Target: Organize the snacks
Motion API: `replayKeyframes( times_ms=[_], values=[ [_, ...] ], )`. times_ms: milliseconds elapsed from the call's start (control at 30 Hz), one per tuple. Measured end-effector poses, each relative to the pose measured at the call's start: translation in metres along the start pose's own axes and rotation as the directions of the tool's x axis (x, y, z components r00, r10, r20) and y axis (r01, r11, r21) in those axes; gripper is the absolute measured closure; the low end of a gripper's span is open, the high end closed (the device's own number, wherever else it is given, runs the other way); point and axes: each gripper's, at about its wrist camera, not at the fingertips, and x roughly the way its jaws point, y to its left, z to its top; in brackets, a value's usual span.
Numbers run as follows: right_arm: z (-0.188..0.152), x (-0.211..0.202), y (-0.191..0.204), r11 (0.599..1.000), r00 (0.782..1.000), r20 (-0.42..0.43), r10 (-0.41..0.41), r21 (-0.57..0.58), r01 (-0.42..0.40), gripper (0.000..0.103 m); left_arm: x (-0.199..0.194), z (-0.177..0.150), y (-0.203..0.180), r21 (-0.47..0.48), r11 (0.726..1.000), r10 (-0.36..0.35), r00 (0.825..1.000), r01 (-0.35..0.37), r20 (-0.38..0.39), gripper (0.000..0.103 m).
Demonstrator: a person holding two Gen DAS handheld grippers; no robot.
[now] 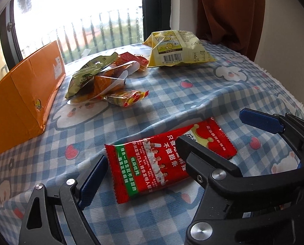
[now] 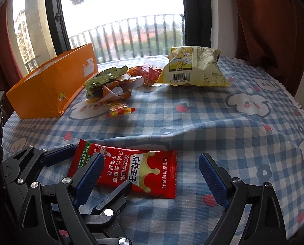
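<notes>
A red spicy-strip packet [image 1: 162, 159] [image 2: 143, 169] lies flat on the blue checked tablecloth [image 1: 172, 94], close to the near edge. My left gripper [image 1: 150, 155] is open above it, with the packet between its jaws and the pads not pressing on it. My right gripper [image 2: 151, 156] is open too and straddles the packet's right half. The two grippers overlap: in the right wrist view a black finger [image 2: 115, 194] of the left gripper lies across the packet's near edge. In the left wrist view one of the right gripper's blue pads [image 1: 262, 120] shows at the right.
An open orange box [image 1: 19, 102] [image 2: 50, 85] stands at the left. A heap of small green, orange and red snack packets [image 1: 103, 81] [image 2: 111, 85] lies beside it. A yellow chip bag [image 1: 180, 47] [image 2: 192, 69] sits at the back near the window. A brown curtain [image 2: 270, 20] hangs at the right.
</notes>
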Motion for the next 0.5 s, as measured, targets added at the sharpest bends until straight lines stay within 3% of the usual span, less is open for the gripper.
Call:
replayKeyframes(
  times_ms=[500],
  values=[
    [0.000,0.007,-0.033,0.996,0.999,-0.029,-0.028,0.085,0.031,0.008,0.006,0.012,-0.030,0.117,0.993,-0.035,0.999,0.033,0.023,0.011]
  ],
)
